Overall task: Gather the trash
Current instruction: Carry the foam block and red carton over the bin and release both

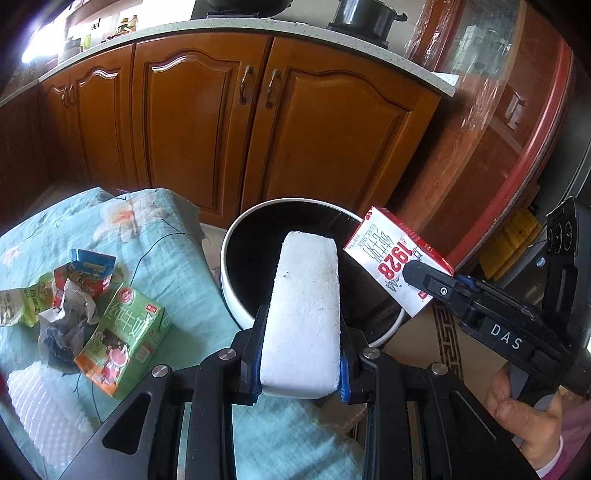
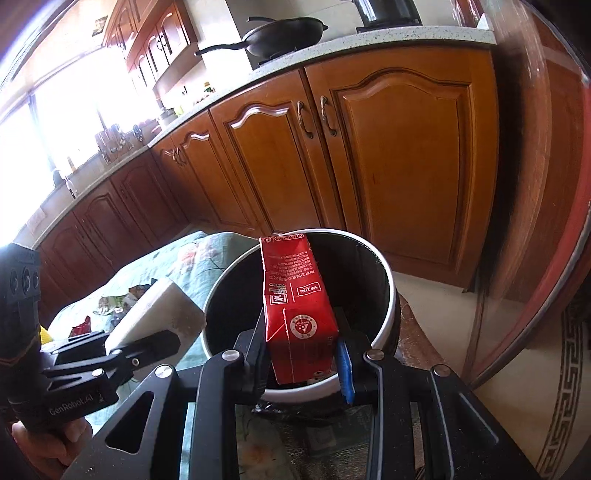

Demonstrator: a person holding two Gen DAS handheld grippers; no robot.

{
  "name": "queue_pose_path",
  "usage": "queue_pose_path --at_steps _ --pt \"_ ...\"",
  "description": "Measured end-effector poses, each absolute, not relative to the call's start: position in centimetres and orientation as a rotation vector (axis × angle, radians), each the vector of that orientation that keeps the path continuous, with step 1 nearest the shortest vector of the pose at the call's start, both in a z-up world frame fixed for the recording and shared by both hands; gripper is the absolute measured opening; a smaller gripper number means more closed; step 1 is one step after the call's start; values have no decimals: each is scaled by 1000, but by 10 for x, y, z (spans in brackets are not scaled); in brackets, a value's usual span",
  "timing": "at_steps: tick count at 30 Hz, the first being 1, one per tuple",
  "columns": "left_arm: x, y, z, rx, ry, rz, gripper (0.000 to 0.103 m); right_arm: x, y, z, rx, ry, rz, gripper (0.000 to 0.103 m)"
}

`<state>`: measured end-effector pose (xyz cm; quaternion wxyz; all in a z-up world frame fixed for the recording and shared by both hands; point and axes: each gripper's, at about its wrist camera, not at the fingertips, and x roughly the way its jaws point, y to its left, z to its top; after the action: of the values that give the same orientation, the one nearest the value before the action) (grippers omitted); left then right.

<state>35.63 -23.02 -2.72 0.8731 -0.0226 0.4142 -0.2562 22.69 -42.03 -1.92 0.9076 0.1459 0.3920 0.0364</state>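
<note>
A foam block (image 1: 303,317) is being gripped by the left claw (image 1: 301,363) and a red carton (image 2: 297,306) by the right claw (image 2: 301,363), both over the bin (image 2: 384,280) at centre frame. Wrappers (image 1: 79,280) and a green carton (image 1: 122,334) are still lying lower left on the cloth (image 1: 177,258), waiting.

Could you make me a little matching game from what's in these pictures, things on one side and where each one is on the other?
Things:
1. white foam block
2. red and white milk carton
3. green drink carton
4. black wok

Places:
A. on the kitchen counter
B. lying on the flowered cloth
C. clamped in the left gripper
D. clamped in the right gripper, over the bin

Pairs: 1-C, 2-D, 3-B, 4-A
</note>
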Motion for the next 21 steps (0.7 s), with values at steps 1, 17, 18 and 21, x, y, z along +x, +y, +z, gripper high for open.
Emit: queue_pose_path --at_steps 1,17,18,21 --pt "360 -232 -28 -50 867 -535 28 230 -422 -21 302 815 74 30" --pt "403 -265 -52 -28 930 -514 29 257 -433 -45 295 884 50 30" --pt "405 -266 -53 -30 934 -508 32 258 -434 -46 296 887 46 30" --pt "406 -267 -54 -50 940 -503 47 262 -437 -48 307 894 48 32"
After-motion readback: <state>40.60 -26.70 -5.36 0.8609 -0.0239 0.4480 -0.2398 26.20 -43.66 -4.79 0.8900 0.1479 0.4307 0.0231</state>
